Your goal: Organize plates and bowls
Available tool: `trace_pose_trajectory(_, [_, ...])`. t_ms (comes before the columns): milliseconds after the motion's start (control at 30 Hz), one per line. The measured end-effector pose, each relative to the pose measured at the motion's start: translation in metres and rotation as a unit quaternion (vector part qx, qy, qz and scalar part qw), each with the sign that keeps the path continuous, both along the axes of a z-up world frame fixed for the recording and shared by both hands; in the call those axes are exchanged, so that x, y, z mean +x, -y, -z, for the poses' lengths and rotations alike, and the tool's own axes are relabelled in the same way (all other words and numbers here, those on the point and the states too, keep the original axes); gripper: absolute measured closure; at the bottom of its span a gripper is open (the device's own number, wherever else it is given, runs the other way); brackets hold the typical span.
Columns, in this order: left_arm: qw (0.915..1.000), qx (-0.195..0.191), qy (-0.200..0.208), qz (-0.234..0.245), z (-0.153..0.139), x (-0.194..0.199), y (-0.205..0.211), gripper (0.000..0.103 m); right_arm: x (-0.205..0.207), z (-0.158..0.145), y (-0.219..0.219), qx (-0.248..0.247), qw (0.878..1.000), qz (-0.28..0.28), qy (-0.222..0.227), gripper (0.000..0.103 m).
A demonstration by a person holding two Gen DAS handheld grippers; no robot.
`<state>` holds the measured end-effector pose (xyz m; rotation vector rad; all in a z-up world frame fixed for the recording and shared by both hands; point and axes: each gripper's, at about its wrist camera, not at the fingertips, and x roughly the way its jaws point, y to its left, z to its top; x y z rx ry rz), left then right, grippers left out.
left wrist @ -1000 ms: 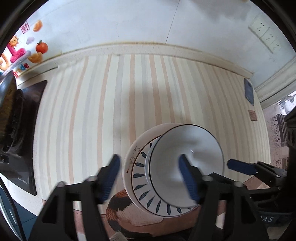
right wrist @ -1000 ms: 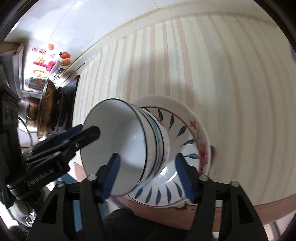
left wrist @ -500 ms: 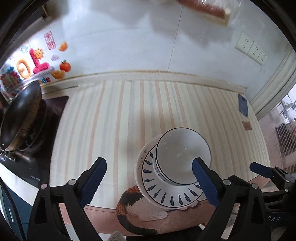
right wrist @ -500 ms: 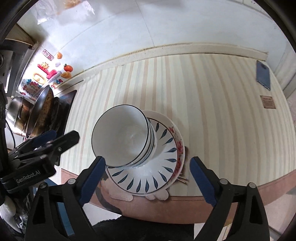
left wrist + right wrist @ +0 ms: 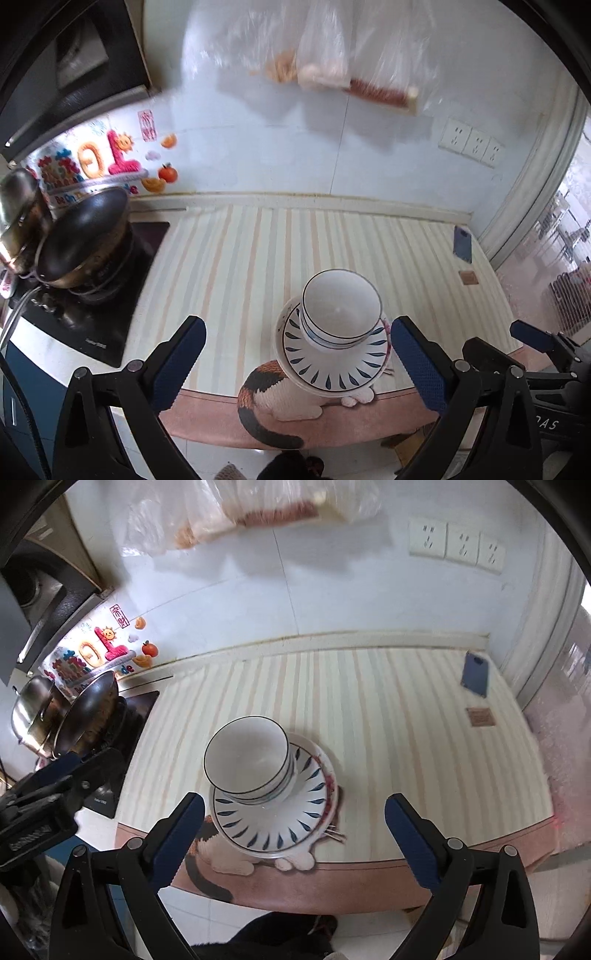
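Between the blue pads, left claw (image 5: 295,365): jaws are opening, standing wide, gripping nothing; the dish stack is showing in the gap, clear of both pads.
Right claw (image 5: 293,840): jaws are opening as well, spread wide and holding nothing, hanging above the stack.
Bowls (image 5: 247,758): white with dark rims, nesting together and sitting on the plates, leaning slightly to one side.
Plates (image 5: 269,830): the top one with blue leaf marks is lying on another with a red flower rim, near the front edge of the surface.
Mat (image 5: 236,258): striped, with a cat picture at its front, is covering the surface under the stack.
Wok (image 5: 81,236): dark, resting on the black stove at the left, well apart from the dishes.
Phone (image 5: 475,674): lying at the far right of the mat.
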<state>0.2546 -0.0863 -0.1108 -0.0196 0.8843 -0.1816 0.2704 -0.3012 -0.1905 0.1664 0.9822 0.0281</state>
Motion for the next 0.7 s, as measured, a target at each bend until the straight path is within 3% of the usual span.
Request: trace_pose_trajectory(700, [0.9986,0.008,0.052,-0.011,-0.051,-0.143,-0.024,0.0,-0.168,-0.096,-0.017,-0.021,0.995,-0.002,0.097,0.002])
